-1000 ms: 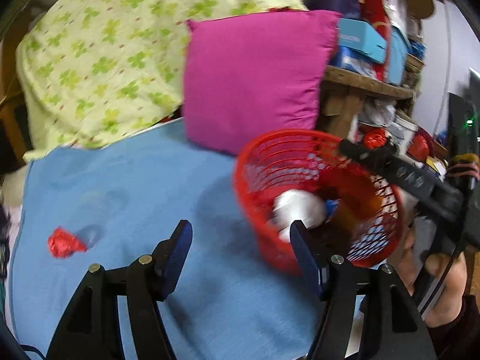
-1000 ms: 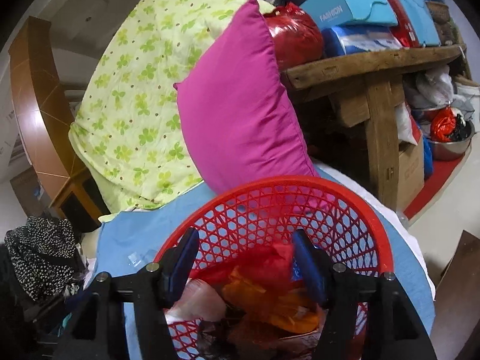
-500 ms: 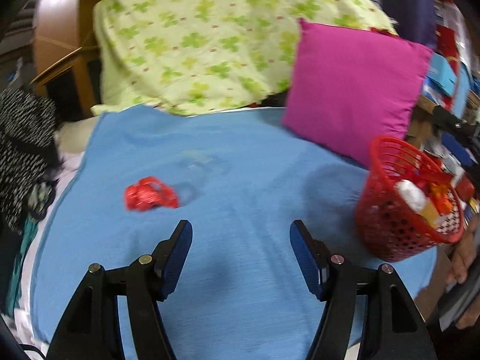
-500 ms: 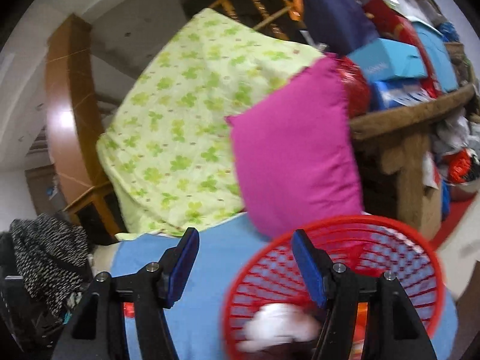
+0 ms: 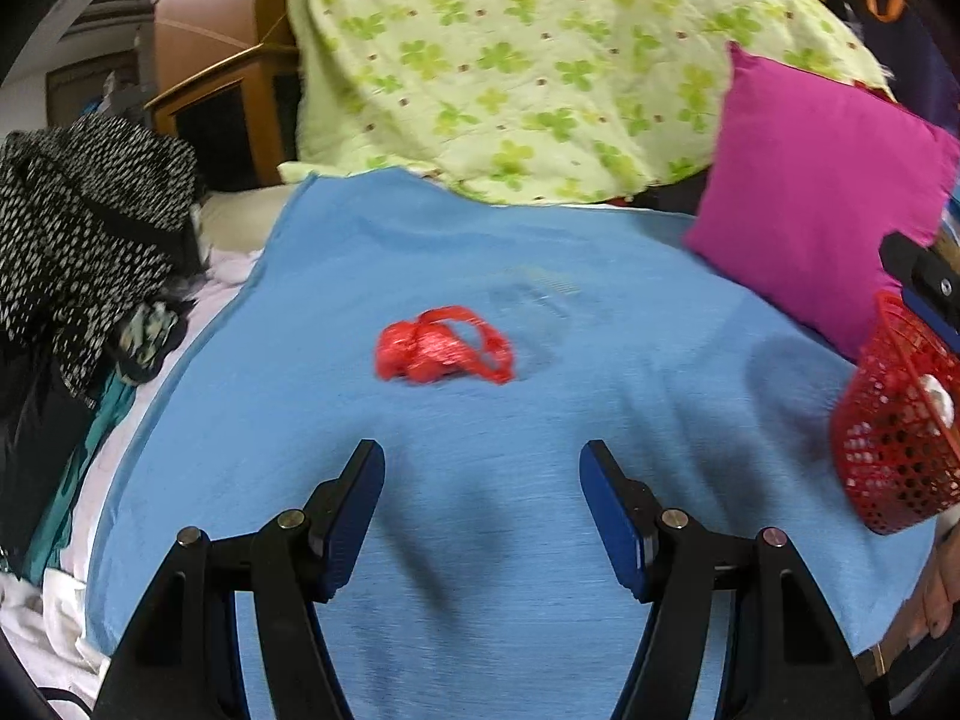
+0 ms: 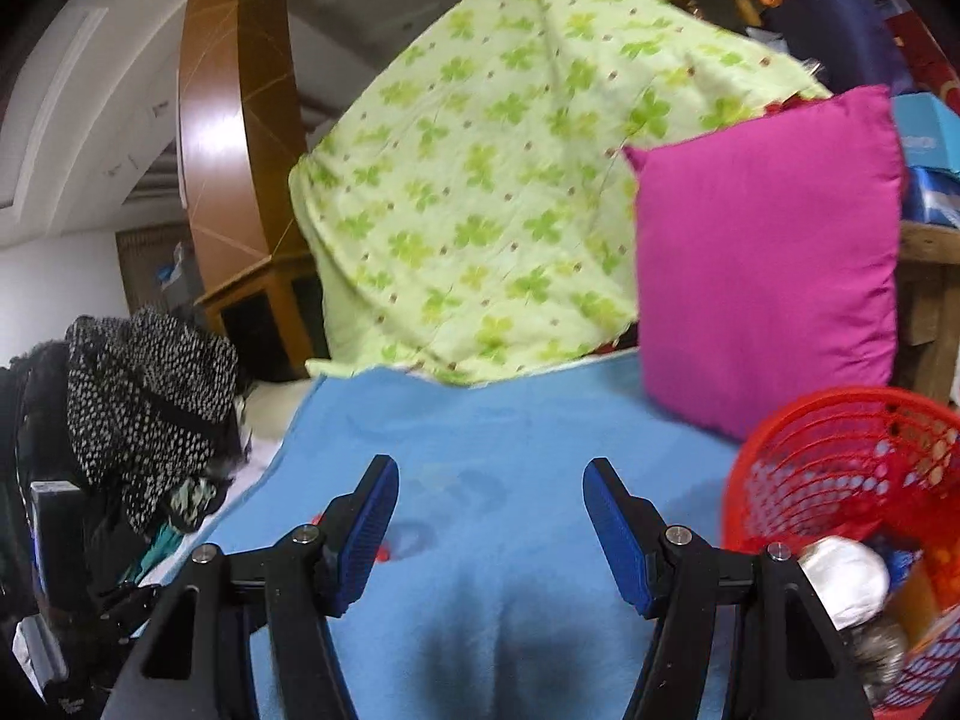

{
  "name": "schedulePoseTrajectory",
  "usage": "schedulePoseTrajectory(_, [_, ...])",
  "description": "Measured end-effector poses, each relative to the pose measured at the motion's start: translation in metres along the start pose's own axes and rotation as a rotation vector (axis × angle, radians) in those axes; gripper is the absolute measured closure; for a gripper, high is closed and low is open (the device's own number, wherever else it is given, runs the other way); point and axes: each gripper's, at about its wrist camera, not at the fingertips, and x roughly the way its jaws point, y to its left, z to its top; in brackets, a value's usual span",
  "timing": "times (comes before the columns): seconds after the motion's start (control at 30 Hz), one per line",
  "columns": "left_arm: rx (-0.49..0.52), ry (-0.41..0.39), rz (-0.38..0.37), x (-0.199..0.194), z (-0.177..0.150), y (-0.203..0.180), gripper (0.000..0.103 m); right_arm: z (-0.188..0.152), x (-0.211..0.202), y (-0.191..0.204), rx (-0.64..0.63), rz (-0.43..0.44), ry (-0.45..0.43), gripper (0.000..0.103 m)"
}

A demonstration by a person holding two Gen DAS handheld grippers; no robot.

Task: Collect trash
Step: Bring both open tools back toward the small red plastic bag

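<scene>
- Left gripper (image 5: 482, 468), fingers spread wide with nothing between them, poised over a blue blanket (image 5: 540, 540) and aimed toward a crumpled red plastic bag (image 5: 441, 347).
- Red bag lying alone near the middle of the blanket, ahead of the left fingertips and apart from them (slightly blurred in the left wrist view).
- Just beyond the bag, a faint clear wrapper (image 5: 534, 294), barely distinguishable against the blue fabric.
- Right gripper (image 6: 491, 483), likewise wide open and empty, held above the same blanket (image 6: 528, 420).
- Sliver of red visible behind the right gripper's left finger (image 6: 366, 522), mostly hidden by it.
- Red mesh basket (image 6: 840, 456) at the right edge of the blanket, just right of the right gripper, holding a white wad (image 6: 846, 579) and other scraps too jumbled to identify.
- Same basket (image 5: 894, 438) seen at the far right in the left wrist view, well apart from the red bag.
- Magenta pillow (image 6: 768, 264) propped upright behind the basket, beside a pale green clover-print quilt (image 6: 492, 180).
- Black-and-white spotted garment (image 5: 84, 222) heaped off the blanket's left side.
</scene>
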Motion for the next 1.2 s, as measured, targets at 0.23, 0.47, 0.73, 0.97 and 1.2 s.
schedulePoseTrajectory(0.23, [-0.048, 0.043, 0.042, 0.020, -0.011, 0.037, 0.034, -0.013, 0.027, 0.013, 0.025, 0.012, 0.094, 0.034])
schedulePoseTrajectory(0.47, [-0.111, 0.087, 0.071, 0.036, -0.025, 0.072, 0.035, -0.023, 0.049, 0.029, 0.007, 0.021, 0.151, 0.034])
schedulePoseTrajectory(0.73, [-0.116, 0.084, 0.097, 0.041, -0.029, 0.083, 0.034, -0.031, 0.061, 0.043, -0.021, 0.030, 0.181, 0.034])
schedulePoseTrajectory(0.97, [-0.092, 0.076, 0.105, 0.045, -0.029, 0.085, 0.034, -0.035, 0.071, 0.050, -0.037, 0.030, 0.197, 0.034])
schedulePoseTrajectory(1.2, [-0.080, 0.078, 0.121, 0.050, -0.029, 0.091, 0.034, -0.035, 0.094, 0.055, -0.047, 0.020, 0.211, 0.034])
